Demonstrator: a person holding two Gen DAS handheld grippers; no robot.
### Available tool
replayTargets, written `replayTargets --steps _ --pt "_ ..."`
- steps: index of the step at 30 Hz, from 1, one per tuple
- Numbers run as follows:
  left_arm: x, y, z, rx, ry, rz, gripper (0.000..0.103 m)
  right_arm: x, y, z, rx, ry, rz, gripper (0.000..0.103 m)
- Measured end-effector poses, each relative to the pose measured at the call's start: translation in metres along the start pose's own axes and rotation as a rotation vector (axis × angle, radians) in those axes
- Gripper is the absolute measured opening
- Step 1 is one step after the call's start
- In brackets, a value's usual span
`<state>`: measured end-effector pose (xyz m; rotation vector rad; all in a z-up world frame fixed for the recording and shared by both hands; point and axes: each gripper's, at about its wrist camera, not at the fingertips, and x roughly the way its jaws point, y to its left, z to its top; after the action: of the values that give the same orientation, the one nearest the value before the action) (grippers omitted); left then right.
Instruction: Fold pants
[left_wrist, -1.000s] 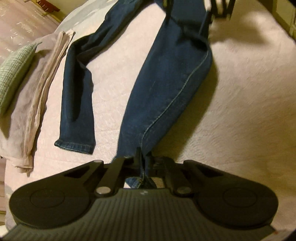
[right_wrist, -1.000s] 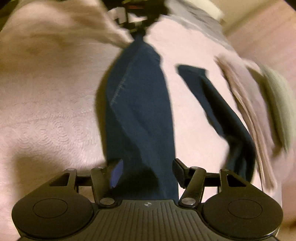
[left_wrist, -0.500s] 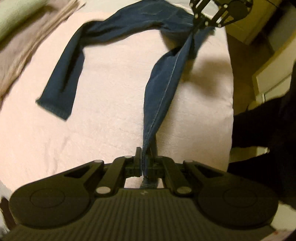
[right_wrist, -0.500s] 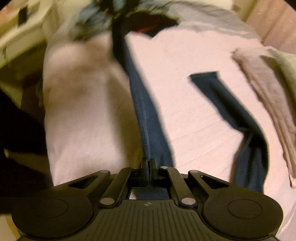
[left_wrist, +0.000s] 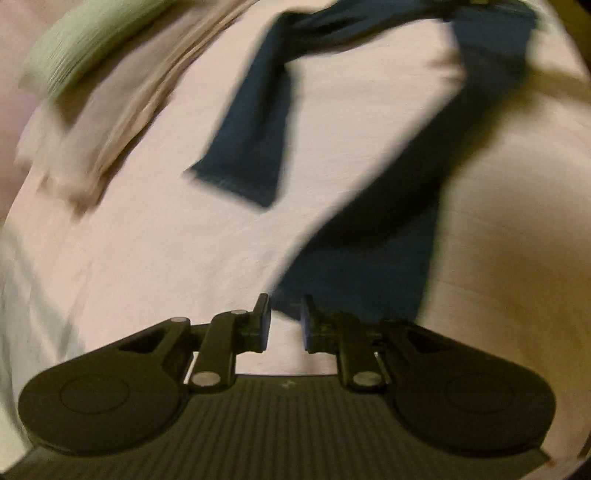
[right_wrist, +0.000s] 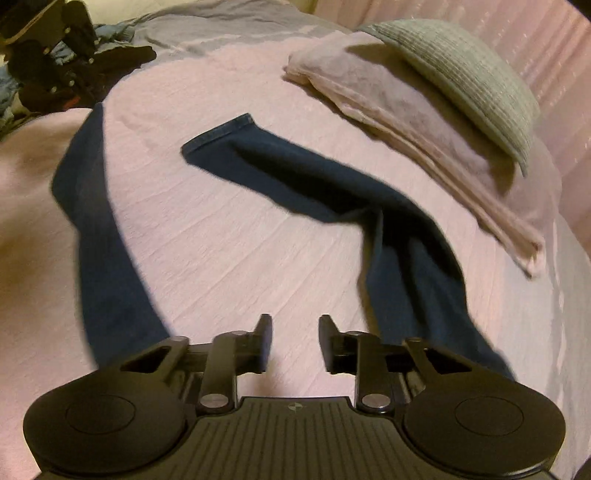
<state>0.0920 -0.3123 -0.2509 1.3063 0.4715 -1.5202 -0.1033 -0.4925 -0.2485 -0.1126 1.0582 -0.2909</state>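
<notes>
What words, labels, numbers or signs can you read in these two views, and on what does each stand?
No readable text in either view.
Left gripper: a small pale mark on its body, too blurred to read.
Right gripper: a small round emblem on its body, no letters.
Jeans, bedspread, pillow: no label or print shows.

No words, numbers or brand names can be read in either view. Each gripper's ribbed black body carries only a small pale round emblem, too tiny to read.
</notes>
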Motion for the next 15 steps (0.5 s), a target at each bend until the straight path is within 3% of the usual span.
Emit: replayTargets --steps 3,5,13,15 --pt "-0.005 -0.045 -0.008 0.147 -0.042 -0.04 0.02 -0.023 0.024 -0.025 0.042 0.038 0.005 0.036" --pt "0.007 -0.072 -0.01 0.22 -0.036 -0.045 0.03 -0.031 0.04 -0.043 0.081 0.074 0.007 0.037" --pt "0.076 -0.12 -0.013 0.402 -0.039 0.058 0.032 -0.027 0.083 -0.1 0.102 0.203 -0.083 0.044" --pt "0.08 -0.123 -0.012 0.422 -0.043 0.072 0.02 -0.024 0.086 -0.112 0.091 0.227 -0.124 0.044"
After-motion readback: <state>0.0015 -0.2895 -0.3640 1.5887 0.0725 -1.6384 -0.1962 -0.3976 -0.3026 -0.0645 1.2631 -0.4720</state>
